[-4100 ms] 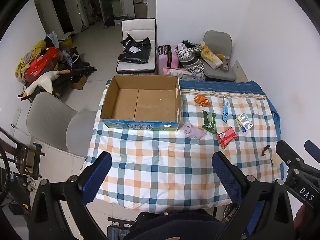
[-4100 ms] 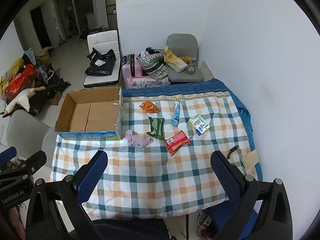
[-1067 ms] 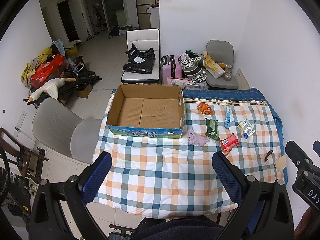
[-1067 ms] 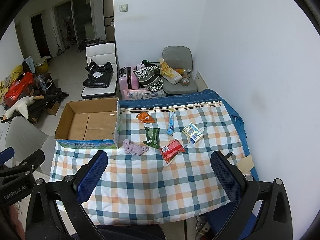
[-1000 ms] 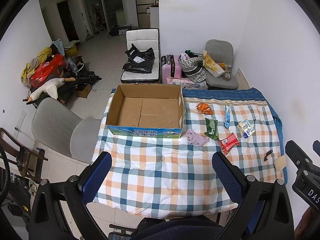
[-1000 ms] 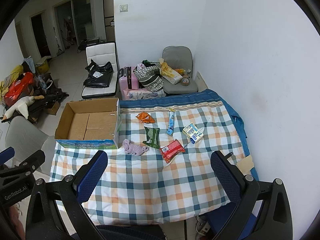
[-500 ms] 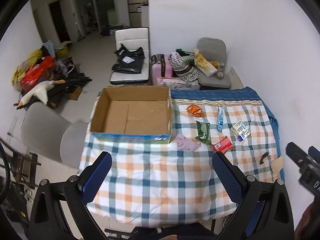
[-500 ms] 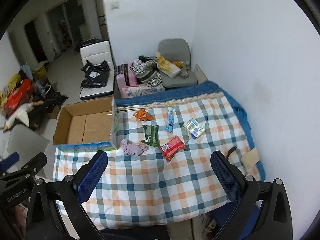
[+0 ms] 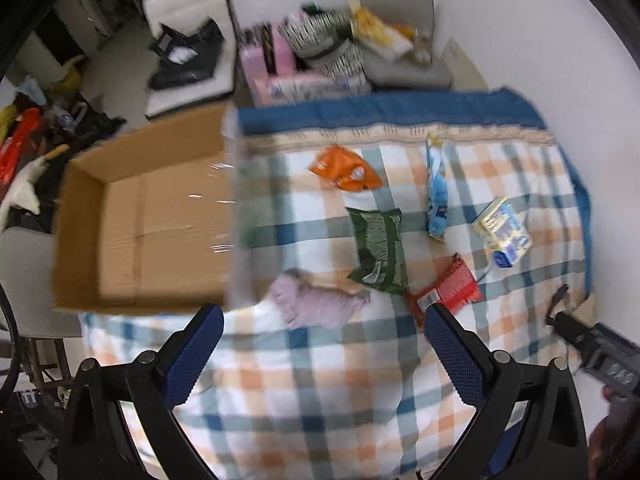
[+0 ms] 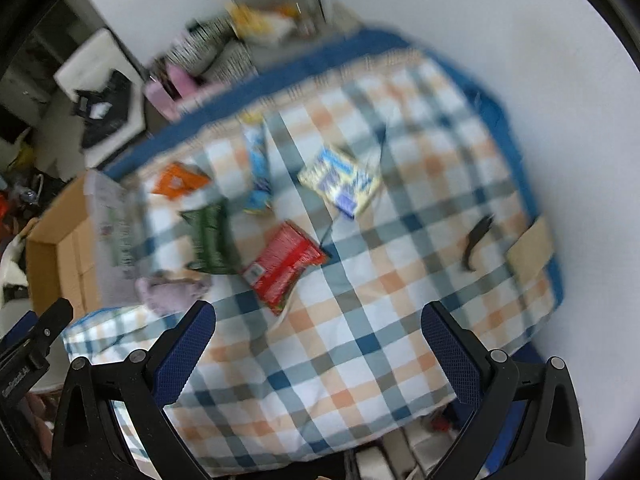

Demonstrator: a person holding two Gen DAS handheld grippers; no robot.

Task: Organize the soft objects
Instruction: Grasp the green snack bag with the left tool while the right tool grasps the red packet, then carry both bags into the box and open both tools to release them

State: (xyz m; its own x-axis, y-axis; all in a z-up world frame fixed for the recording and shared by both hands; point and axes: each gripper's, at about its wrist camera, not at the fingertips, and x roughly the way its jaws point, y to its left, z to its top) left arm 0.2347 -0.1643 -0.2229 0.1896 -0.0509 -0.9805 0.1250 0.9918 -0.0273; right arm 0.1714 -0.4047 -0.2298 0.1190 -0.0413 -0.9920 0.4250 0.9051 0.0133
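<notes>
A pink cloth lies on the checked tablecloth, right of an open cardboard box. Beside it lie a green packet, an orange packet, a blue packet, a red packet and a yellow-blue carton. My left gripper is open and empty, just short of the pink cloth. My right gripper is open and empty above the cloth, below the red packet. The pink cloth lies to its left. Both views are blurred.
A black clip and a brown card lie near the table's right edge. The wall runs along the right. Chairs, bags and a pink suitcase stand beyond the table's far end.
Both grippers have moved forward and down toward the table, so the objects look much larger. Both stay open and empty. Nothing on the table has moved.
</notes>
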